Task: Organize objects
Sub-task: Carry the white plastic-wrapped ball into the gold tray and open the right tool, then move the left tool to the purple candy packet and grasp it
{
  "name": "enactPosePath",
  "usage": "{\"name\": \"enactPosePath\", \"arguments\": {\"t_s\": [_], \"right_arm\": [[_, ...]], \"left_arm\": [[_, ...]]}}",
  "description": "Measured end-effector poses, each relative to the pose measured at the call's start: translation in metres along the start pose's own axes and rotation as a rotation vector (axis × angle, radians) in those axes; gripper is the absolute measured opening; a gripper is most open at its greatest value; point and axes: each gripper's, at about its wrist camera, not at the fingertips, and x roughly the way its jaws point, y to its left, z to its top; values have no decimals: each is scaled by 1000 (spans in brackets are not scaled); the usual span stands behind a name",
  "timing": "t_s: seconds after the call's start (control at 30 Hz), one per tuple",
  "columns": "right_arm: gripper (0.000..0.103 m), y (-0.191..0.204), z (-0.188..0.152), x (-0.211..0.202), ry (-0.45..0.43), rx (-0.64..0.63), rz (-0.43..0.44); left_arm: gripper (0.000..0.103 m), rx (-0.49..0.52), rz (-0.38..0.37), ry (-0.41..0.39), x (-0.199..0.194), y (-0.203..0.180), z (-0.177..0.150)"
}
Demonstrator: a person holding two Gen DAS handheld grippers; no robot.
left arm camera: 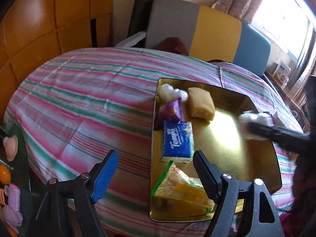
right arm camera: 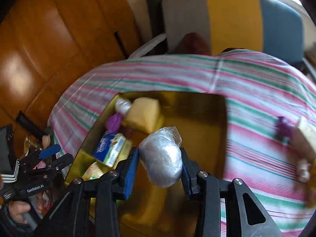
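- the step in hand looks like loading: loose things from the striped cloth (left arm camera: 83, 90) are being gathered into the gold tray (left arm camera: 227, 142).
- the right gripper (right arm camera: 160, 164) is clamping a white ball wrapped in clear plastic (right arm camera: 161, 158) between its blue pads, and it is hanging over the tray's bare middle, not yet set down.
- in the left wrist view the same ball (left arm camera: 254, 122) is showing blurred at the tip of the right gripper (left arm camera: 276, 136), above the tray's right part.
- the left gripper (left arm camera: 156, 173) is standing with its jaws wide and nothing between them, waiting at the tray's near left corner, above the yellow snack bag (left arm camera: 183, 193).
- already lying in the tray along its left side: another wrapped white ball (left arm camera: 171, 93), a purple packet (left arm camera: 171, 110), a blue tissue pack (left arm camera: 176, 141) and a yellow sponge (left arm camera: 201, 103).
- things are still lying outside on the cloth at the right: a small purple thing (right arm camera: 283, 129) and a pale yellow block (right arm camera: 306, 136), both too blurred to name surely.
- the next move probably calls for lowering the ball onto the free gold floor right of the tissue pack, and opening only once it is resting, since a round thing may be rolling toward the rim.
- after that, the leftover pieces on the right are likely needing fetching.
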Motion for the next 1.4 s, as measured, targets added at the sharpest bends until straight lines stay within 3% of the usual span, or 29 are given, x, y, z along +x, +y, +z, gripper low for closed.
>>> {"name": "enactPosePath", "arguments": {"t_s": [0.3,0.4,0.47,0.67,1.0,1.4], "right_arm": [[44,31,16,93,117,78,39],[61,31,15,92,102,86,66],[85,29,13,87,93,78,82],[101,23,7,58,78,27,59],[103,-5,-14,-14,-23,-51,-72],[103,-105,-33,-76,-88,78,-265]], "left_arm": [[76,-46,-23,4,2,20,-8],[76,-35,-23,4,4,19,-8],[78,-30,-28,9,5,18,-8],[78,-20,-62,10,2,13,-9],[78,21,-73,8,-7,-7,-10],[78,149,-87,10,-10,-52,-8]]}}
